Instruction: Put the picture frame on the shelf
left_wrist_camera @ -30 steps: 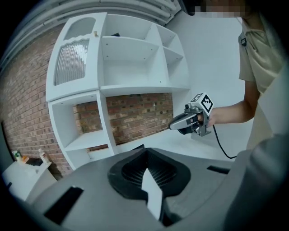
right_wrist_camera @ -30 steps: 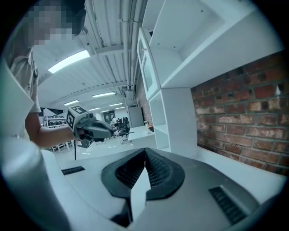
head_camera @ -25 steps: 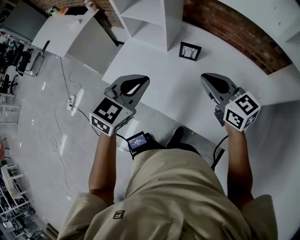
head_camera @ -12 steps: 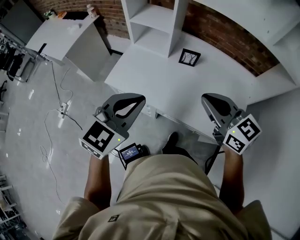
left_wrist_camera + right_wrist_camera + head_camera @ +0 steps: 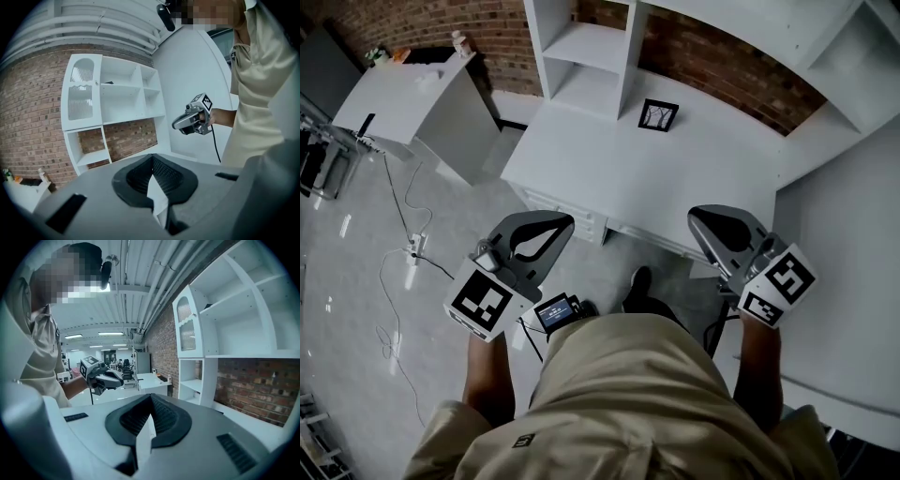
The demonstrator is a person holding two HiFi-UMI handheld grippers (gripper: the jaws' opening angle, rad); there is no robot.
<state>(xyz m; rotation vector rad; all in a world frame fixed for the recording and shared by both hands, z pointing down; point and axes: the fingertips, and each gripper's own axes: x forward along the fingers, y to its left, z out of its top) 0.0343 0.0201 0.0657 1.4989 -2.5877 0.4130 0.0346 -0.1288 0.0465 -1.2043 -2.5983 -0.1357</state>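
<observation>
**Claws closed, empty, pulled back from the desk**

The left claw (image 5: 551,228) and right claw (image 5: 709,223) have sunk to the lower frame, past the desk (image 5: 609,178) edge. The picture frame (image 5: 658,114) sits untouched at upper centre, near the shelf (image 5: 583,58). A reach is still needed.

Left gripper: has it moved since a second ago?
Yes. The left gripper has backed away from the white desk: its tip overlapped the desk's near edge before, now it hangs over the floor.

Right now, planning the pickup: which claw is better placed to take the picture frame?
Right, probably. The right claw sits nearer the picture frame on the desk; the left claw is farther off. Both are shut and empty.
</observation>
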